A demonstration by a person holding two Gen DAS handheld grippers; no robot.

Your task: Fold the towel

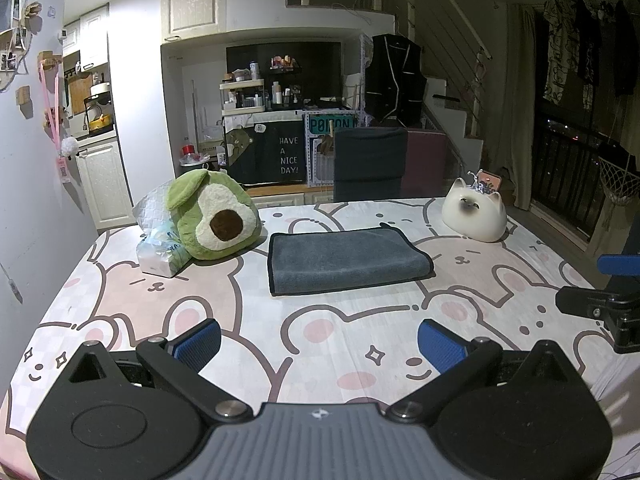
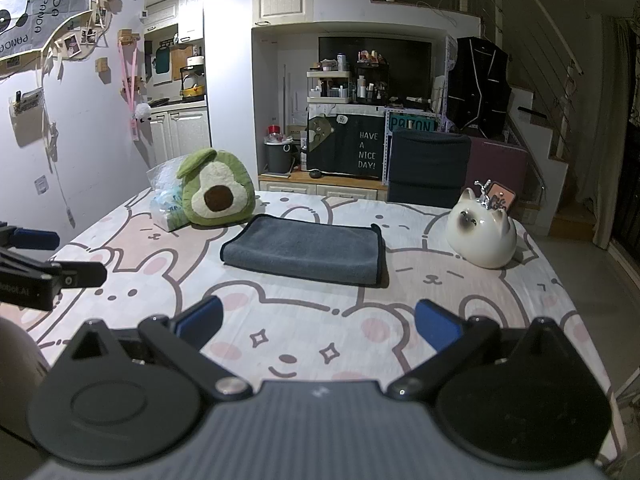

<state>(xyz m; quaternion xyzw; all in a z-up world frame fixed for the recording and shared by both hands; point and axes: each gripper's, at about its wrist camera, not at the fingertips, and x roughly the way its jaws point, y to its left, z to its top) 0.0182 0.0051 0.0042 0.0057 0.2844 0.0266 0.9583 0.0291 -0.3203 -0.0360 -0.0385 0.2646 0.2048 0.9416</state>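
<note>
Grey towel [image 1: 347, 261] lies folded flat in the middle of our bunny-print table cover [image 1: 328, 344], and we hold nothing.

Our left gripper [image 1: 319, 345] hovers over the near edge of the cover with its blue pads [image 1: 200, 344] spread wide apart; our right gripper [image 2: 318, 329] does the same, jaws apart and empty. We see the towel [image 2: 304, 250] well ahead of both, between an avocado plush [image 1: 214, 216] with a tissue pack [image 1: 160, 254] on the left and a white cat figurine [image 1: 474, 214] on the right.
</note>
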